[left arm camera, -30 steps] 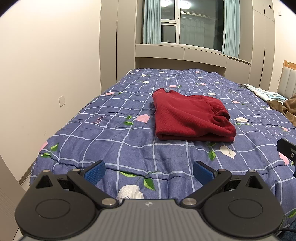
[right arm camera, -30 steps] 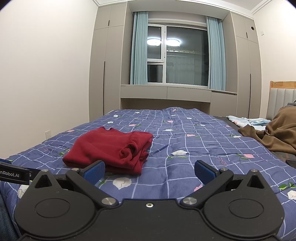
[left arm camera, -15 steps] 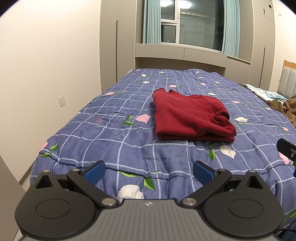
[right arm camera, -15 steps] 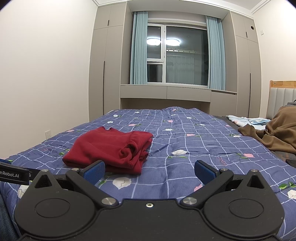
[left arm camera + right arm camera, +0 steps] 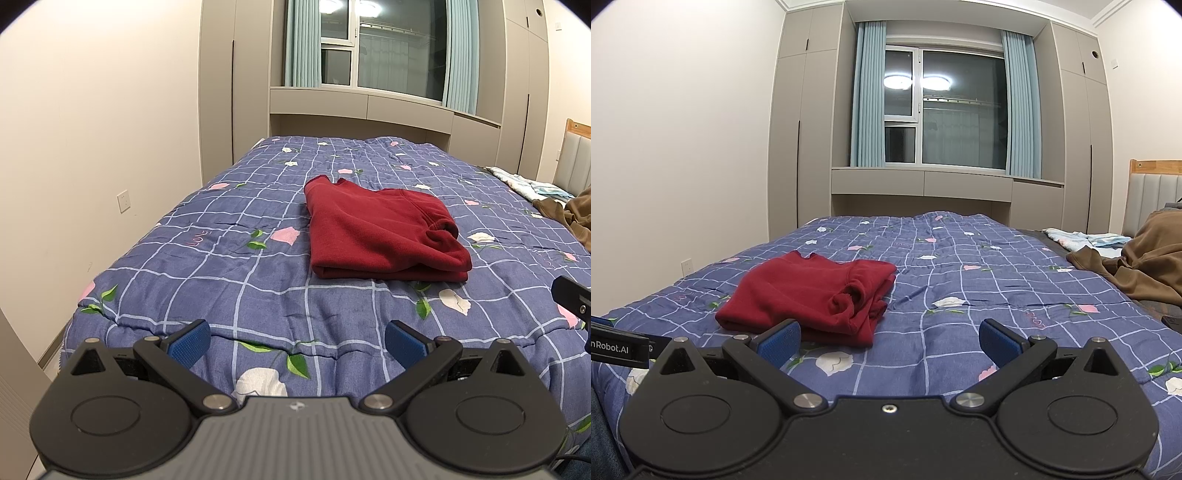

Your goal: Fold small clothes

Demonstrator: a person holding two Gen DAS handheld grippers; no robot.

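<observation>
A dark red garment [image 5: 380, 230] lies folded into a flat rectangle on the blue checked floral quilt [image 5: 229, 266]. It also shows in the right wrist view [image 5: 812, 295], left of centre. My left gripper [image 5: 297, 343] is open and empty, held back over the bed's near edge, short of the garment. My right gripper [image 5: 890, 341] is open and empty too, near the garment's front right corner without touching it. The edge of the right gripper [image 5: 572, 299] shows at the far right of the left wrist view.
A brown garment [image 5: 1137, 273] and a pale blue-white cloth [image 5: 1082, 238] lie at the bed's right side by the headboard [image 5: 1152, 184]. A wall [image 5: 92, 147] runs along the left. Cabinets and a window [image 5: 942, 118] stand behind the bed.
</observation>
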